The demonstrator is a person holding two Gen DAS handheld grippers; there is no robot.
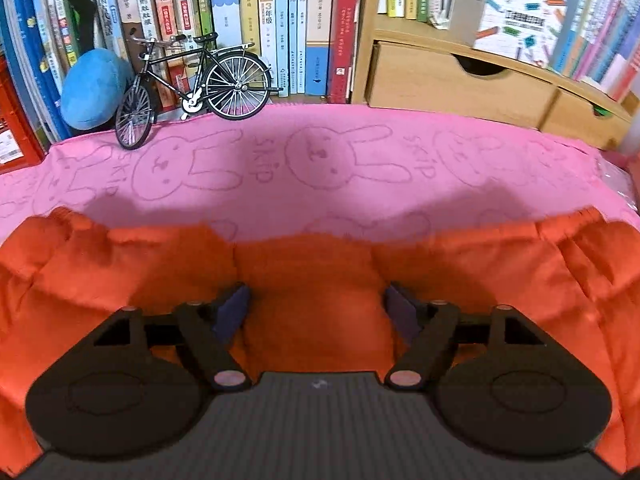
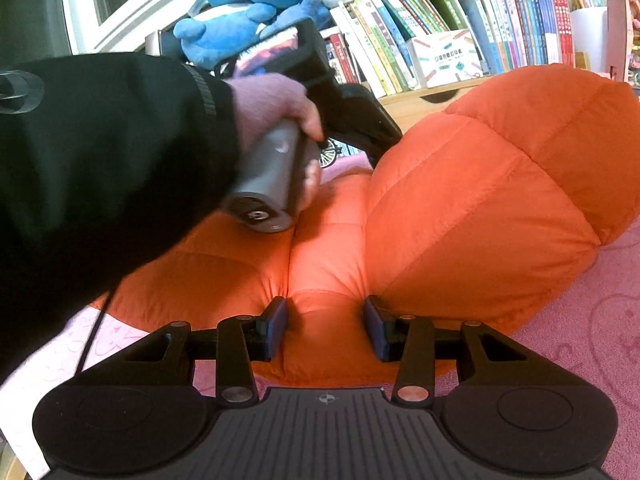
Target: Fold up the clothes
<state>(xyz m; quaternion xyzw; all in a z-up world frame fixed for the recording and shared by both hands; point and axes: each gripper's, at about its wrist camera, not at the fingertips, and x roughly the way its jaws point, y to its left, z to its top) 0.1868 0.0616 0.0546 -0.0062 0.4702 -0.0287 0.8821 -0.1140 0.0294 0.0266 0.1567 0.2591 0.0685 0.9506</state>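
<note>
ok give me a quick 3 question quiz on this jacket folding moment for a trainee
1. True or false: the right gripper has its jaws closed on a pinch of the orange puffer jacket.
2. What does the jacket lie on? A) bare wood B) a pink towel with rabbit drawings C) a blue sheet
3. What small model stands at the towel's far edge, in front of the books?

Key:
1. True; padded fabric bulges between the pads.
2. B, the pink towel.
3. A black model bicycle, beside a blue plush. The left gripper is open above the jacket.
</note>
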